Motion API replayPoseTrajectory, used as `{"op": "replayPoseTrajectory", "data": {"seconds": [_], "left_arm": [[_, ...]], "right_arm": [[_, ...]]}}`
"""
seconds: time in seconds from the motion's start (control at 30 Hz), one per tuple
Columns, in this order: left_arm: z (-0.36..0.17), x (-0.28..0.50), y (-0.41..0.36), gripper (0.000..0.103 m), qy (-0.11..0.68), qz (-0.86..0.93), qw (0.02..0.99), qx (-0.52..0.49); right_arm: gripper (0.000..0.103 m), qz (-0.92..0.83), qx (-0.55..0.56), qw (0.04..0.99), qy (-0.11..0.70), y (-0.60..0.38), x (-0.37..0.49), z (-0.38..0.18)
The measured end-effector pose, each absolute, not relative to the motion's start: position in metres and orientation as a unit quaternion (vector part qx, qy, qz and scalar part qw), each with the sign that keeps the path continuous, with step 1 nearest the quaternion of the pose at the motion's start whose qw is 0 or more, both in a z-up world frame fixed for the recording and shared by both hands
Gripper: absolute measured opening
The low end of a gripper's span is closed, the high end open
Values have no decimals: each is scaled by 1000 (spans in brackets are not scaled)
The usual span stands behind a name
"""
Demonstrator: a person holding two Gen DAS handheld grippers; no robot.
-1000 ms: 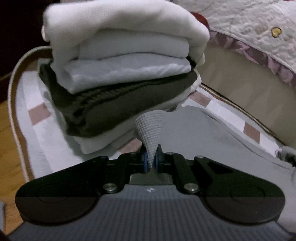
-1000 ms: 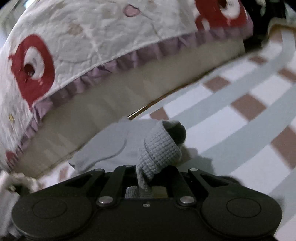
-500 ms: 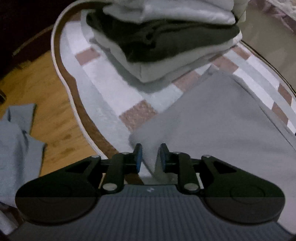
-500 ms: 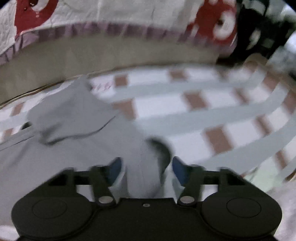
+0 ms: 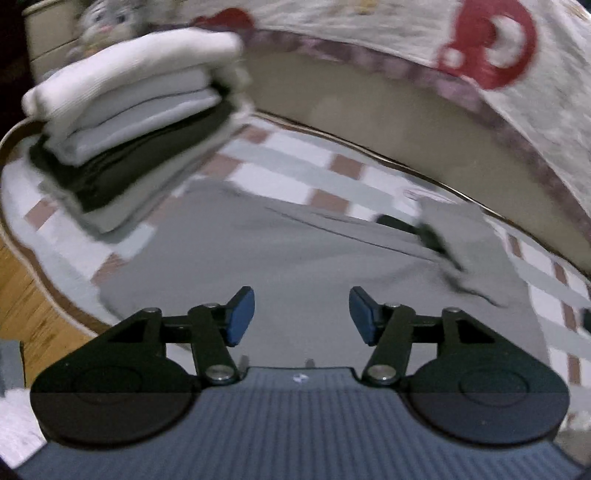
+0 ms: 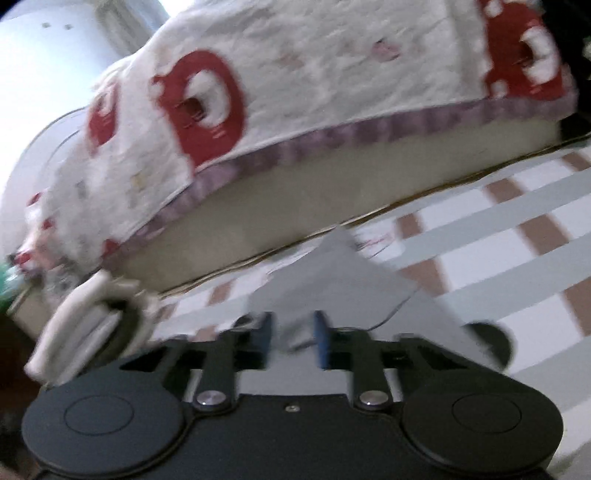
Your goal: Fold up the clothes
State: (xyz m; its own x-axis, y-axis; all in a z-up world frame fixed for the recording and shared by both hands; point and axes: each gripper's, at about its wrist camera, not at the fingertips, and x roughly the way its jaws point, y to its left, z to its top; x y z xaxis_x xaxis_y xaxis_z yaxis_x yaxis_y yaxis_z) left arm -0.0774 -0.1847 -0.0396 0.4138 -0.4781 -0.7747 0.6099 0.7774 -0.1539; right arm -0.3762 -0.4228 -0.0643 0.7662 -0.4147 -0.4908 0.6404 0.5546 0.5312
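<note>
- Checked bedding carries a folded stack beside the grey garment, now lying flat.
- Left gripper, clamped a second ago, gapes wide, empty.
- Right gripper stands partly open; blur hides any contact.
- Likely this fold is laid.

A checked cloth of white, grey-green and brown squares covers the surface across the middle of the frame. Behind it, upper right, hangs a white quilt with red prints and a purple frill. Wooden floor shows at lower left. Something blurred, perhaps a soft toy, sits upper left.
</note>
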Motion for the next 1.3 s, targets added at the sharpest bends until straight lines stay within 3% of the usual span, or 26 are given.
{"op": "replayPoseTrajectory", "data": {"seconds": [0.13, 0.2, 0.33, 0.8, 0.93, 1.07, 1.3], "left_arm": [[-19, -115, -206, 52, 437, -374, 815, 76], [-15, -130, -215, 45, 439, -380, 810, 76], [-6, -154, -235, 31, 453, -377, 803, 88], [37, -216, -303, 33, 423, -401, 804, 118], [41, -224, -340, 35, 416, -401, 811, 92], [29, -226, -393, 42, 381, -399, 827, 107], [-34, -190, -442, 42, 400, -380, 819, 157]], "right_arm": [[9, -296, 338, 876, 177, -407, -368, -61], [11, -292, 328, 879, 187, -400, -365, -59], [14, -312, 374, 864, 129, -405, -383, -58], [18, -282, 450, 844, 77, -422, -420, -45], [28, -270, 410, 864, 110, -443, -427, -25], [31, -280, 381, 871, 135, -476, -432, -39], [32, -278, 442, 840, 145, -555, -439, -89]]}}
